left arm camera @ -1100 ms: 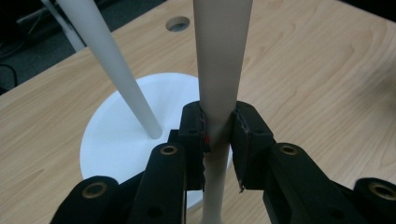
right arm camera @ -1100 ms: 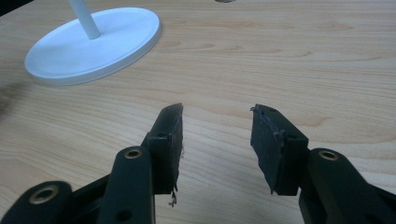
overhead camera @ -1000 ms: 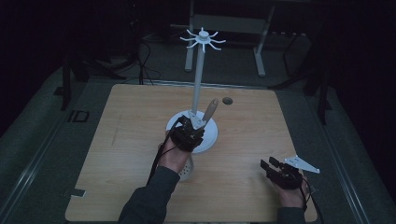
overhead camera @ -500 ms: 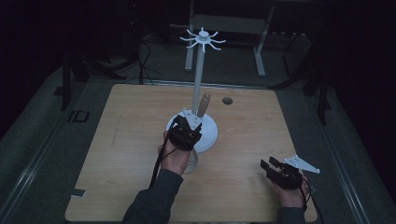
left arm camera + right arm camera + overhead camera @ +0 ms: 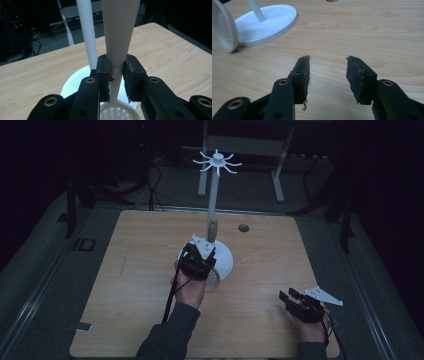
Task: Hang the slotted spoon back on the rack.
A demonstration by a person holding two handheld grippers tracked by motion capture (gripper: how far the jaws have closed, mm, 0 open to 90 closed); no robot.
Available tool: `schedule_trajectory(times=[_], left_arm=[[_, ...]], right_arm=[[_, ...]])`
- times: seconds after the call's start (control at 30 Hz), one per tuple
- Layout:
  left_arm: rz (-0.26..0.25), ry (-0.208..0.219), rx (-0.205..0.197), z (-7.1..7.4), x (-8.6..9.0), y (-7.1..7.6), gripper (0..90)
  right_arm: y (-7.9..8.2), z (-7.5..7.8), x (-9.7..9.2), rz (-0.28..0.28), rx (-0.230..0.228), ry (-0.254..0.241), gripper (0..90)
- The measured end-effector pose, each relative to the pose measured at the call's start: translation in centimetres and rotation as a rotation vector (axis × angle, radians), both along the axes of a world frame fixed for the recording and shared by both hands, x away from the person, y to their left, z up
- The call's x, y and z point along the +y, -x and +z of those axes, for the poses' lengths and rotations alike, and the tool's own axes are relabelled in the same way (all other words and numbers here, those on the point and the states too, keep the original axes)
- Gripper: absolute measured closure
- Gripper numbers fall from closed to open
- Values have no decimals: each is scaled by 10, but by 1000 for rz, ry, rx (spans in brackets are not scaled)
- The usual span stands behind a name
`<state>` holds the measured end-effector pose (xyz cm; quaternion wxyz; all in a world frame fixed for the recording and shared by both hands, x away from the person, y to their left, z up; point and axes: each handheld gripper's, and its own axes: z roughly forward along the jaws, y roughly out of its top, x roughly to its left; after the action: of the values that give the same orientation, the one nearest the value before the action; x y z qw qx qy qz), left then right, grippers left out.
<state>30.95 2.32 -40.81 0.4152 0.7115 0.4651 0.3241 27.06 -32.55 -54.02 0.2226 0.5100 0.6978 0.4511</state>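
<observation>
Your left gripper (image 5: 116,72) is clamped on the neck of the slotted spoon (image 5: 118,37), just in front of the white stand (image 5: 215,200). A second ago its handle leaned right of the pole; now it stands upright alongside it, likely readying a hang on the top hooks. The left gripper view alone shows that pinch. Well right of the stand, your right gripper (image 5: 327,75) rests released over the worktop (image 5: 374,30)

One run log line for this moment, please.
left gripper: shut on slotted spoon | beside stand pole | right gripper: open, empty
</observation>
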Motion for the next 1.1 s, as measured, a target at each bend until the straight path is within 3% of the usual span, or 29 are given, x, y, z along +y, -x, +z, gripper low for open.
schedule_trajectory(times=[0.7,1.1], left_arm=[[34,37,-59,17,-8,-6,756],[72,54,-118,35,-13,-12,756]], right_arm=[[0,0,0,2,3,0,530],[-1,-1,0,2,4,0,529]])
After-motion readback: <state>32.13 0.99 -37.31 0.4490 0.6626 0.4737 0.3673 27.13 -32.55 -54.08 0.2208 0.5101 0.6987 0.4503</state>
